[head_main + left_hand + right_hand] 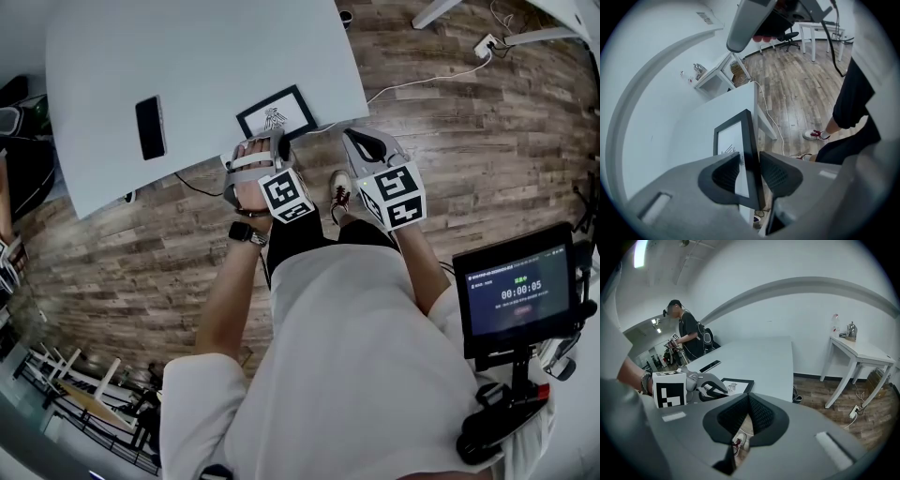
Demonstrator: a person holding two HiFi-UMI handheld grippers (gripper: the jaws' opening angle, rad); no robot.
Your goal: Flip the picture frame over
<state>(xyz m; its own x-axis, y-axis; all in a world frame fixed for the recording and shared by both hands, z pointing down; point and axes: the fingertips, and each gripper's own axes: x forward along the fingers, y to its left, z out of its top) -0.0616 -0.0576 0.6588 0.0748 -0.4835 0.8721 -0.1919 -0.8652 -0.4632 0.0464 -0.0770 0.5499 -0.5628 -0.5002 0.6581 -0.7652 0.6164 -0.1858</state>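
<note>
A black picture frame (277, 111) with a white print lies face up by the near edge of the white table (187, 56). My left gripper (261, 141) reaches its near left corner. In the left gripper view the frame (731, 136) has its black side rail between the jaws of that gripper (750, 157). The pads sit close on both sides, and a thin strip of glass still shows beside the left one, so I read it as open. My right gripper (361, 141) hangs over the floor just off the table edge, shut (749, 397) and holding nothing.
A dark phone (150, 127) lies on the table left of the frame. A white cable (422, 82) runs over the wood floor to the right. A small white side table (860, 352) stands by the wall, and another person (686, 336) stands beyond the table.
</note>
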